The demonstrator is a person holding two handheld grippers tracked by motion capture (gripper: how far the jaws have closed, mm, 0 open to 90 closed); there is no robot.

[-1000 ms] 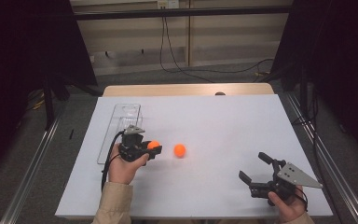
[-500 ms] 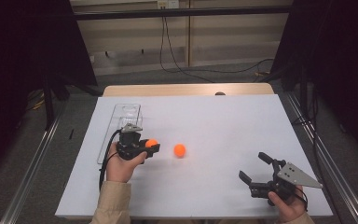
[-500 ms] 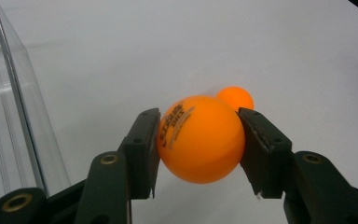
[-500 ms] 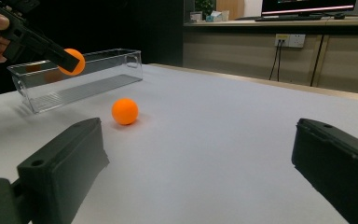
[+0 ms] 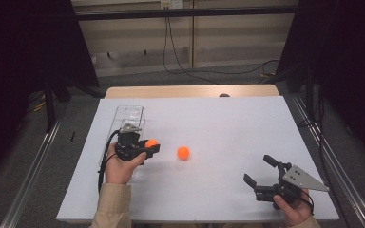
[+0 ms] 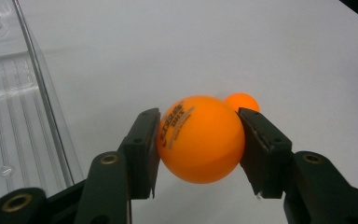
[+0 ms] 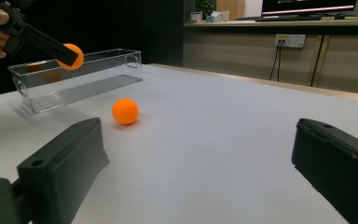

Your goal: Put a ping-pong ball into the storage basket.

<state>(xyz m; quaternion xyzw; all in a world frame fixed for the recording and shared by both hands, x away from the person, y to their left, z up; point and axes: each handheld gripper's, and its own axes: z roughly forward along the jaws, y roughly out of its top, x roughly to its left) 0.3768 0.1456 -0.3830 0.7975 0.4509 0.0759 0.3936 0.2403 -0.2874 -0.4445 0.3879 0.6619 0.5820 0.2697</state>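
My left gripper [image 5: 148, 145] is shut on an orange ball [image 5: 151, 142]; in the left gripper view the two black pads press the sides of the printed ball [image 6: 199, 139]. It hangs above the white table, just right of the clear plastic bin [image 5: 128, 118]. A second orange ball [image 5: 183, 152] lies on the table to the right, and peeks out behind the held one [image 6: 242, 101]. My right gripper [image 5: 259, 169] rests at the near right, open, with nothing between its jaws. In the right gripper view the loose ball [image 7: 125, 111] lies ahead and the held ball [image 7: 72, 56] hangs before the bin [image 7: 93, 77].
The white table top [image 5: 228, 123] stretches wide between the two hands. A wooden strip [image 5: 190, 91] runs along the far edge, with cables on the floor beyond. Dark curtains flank both sides.
The left gripper has drifted slightly left and away with the ball, closer to the bin. The loose ball and the right gripper have stayed put.
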